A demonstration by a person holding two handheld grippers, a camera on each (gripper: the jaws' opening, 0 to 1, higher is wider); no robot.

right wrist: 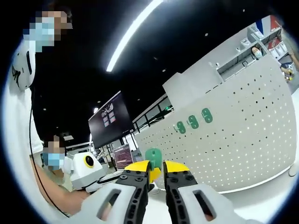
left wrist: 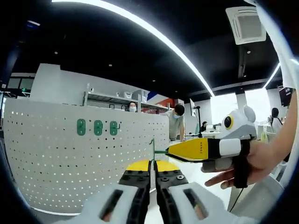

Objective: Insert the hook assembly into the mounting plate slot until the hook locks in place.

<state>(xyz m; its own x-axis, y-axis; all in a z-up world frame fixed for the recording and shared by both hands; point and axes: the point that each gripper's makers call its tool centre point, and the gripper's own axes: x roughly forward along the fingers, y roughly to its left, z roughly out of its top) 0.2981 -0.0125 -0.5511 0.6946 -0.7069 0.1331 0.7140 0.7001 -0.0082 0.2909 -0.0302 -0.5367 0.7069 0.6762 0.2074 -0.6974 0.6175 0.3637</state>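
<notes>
L gripper (left wrist: 153, 176) pinching green hook (left wrist: 152, 151) — R gripper (right wrist: 156, 169) clamps green plate (right wrist: 153, 156), pegboard (right wrist: 233, 144) behind.

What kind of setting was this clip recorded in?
Probably an open-plan office or lab floor. A white curved pegboard wall stands close by, carrying three green mounting plates. Overhead runs a long light strip, and a dark wall screen hangs in the background.
</notes>
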